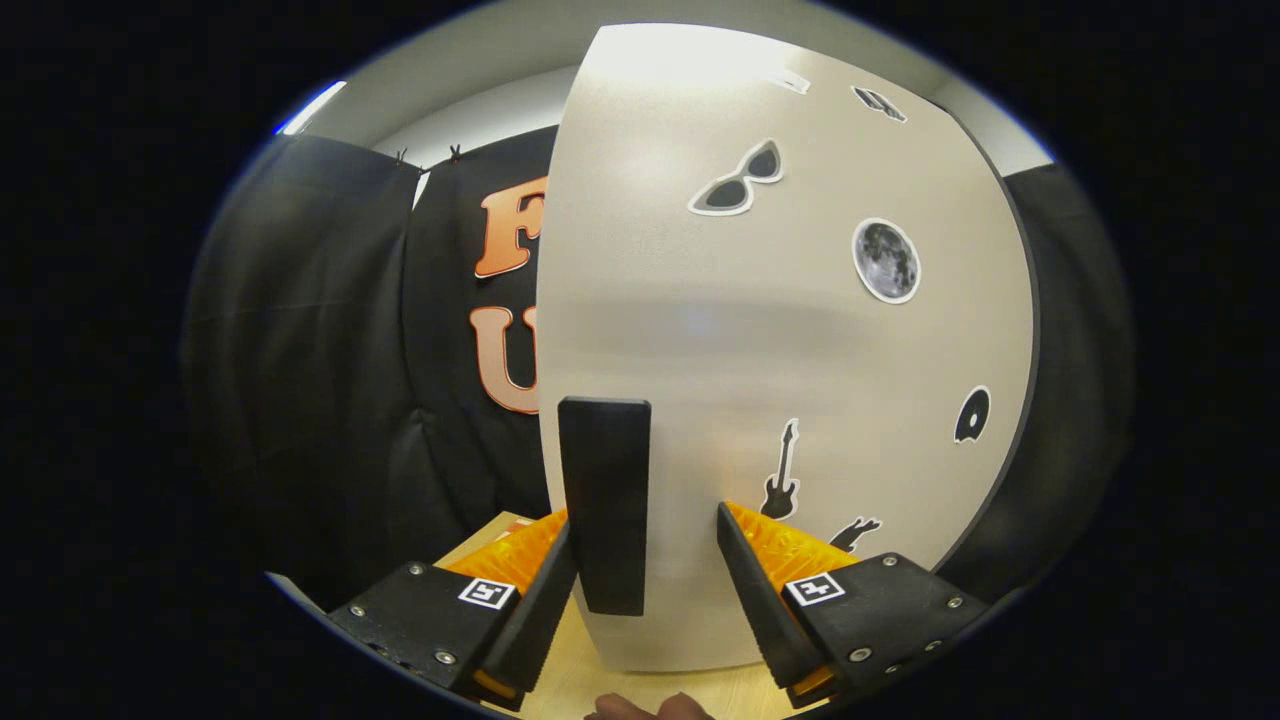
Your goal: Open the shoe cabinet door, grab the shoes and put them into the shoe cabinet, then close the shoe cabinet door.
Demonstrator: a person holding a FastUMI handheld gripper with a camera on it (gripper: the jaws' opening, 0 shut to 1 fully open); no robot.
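The white shoe cabinet door (800, 340) stands close in front of me, with several stickers on it: sunglasses, a moon, a guitar. Its black upright handle (604, 500) sits near the door's left edge. My gripper (642, 525) is open with the handle between its fingers. The left finger is against or very near the handle's left side. A clear gap remains between the handle and the right finger. I cannot tell whether the door is shut or slightly ajar.
The black cloth booth wall (330, 380) hangs behind and to the left of the door's edge. A light wooden surface (590, 680) lies under the door and fingers. Part of a hand (650, 708) shows just below the fingers.
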